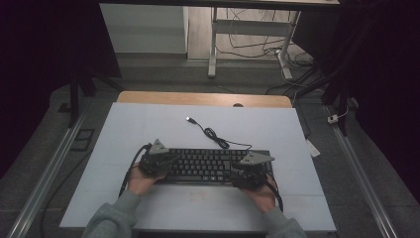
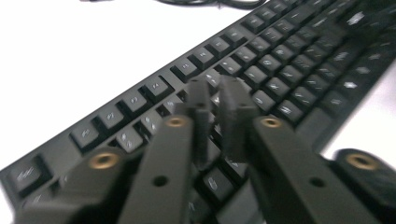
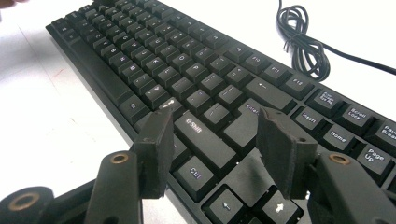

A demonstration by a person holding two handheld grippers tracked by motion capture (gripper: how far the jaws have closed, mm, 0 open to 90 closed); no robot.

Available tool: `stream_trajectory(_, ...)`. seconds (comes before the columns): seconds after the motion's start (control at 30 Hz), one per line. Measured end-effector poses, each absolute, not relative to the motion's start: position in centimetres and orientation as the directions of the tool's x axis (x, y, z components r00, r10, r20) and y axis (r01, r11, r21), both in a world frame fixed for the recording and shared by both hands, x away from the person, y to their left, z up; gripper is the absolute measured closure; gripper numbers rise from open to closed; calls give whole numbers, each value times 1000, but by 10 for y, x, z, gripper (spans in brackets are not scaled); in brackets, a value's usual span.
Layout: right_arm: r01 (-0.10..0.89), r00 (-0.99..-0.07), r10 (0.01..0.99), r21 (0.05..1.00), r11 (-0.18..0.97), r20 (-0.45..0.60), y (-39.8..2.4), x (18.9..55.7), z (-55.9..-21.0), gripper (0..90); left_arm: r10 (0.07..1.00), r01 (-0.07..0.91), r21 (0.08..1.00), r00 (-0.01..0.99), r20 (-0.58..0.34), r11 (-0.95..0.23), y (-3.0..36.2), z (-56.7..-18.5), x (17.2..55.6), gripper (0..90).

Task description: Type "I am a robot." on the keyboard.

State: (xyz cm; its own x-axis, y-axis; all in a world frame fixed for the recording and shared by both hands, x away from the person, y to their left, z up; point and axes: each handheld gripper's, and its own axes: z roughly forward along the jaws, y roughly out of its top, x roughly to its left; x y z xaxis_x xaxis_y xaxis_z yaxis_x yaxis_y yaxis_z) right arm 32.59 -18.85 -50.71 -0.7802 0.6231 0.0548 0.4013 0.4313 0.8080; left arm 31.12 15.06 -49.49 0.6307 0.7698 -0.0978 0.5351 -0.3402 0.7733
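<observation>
While two grippers hover | one keyboard [image 1: 205, 166] | one cable [image 1: 214, 135] | left gripper [image 2: 215, 109] seemingly barely parted | right gripper [image 3: 212, 135] spread

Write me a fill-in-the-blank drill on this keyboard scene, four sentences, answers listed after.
1. Both grippers hover over a black ____.
2. The right gripper has its jaws spread over the key marked Shift and the key marked ____ just below it.
3. The left gripper has its jaws standing nearly ____.
4. The coiled cable ends in a ____ plug.

Missing words: keyboard; Ctrl; together; USB
</observation>
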Motion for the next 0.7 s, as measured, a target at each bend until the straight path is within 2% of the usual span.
stream_trajectory(0.13,402,-777,627,808,431,53,-190,327,-507,468,759,552,772,635,-143,-316,161,-490,294,560)
stream_trajectory(0.23,404,-774,630,813,420,59,-191,328,-507,468,756,551,768,640,-137,-327,165,-491,282,472)
stream_trajectory(0.4,406,-771,635,810,423,55,-192,329,-507,466,764,570,759,626,-152,-316,175,-499,271,393)
stream_trajectory(0.57,402,-770,636,810,428,46,-193,330,-507,466,770,581,756,616,-166,-302,185,-508,263,370)
stream_trajectory(0.7,396,-773,633,812,429,43,-193,330,-507,466,785,574,759,604,-138,-308,197,-512,251,358)
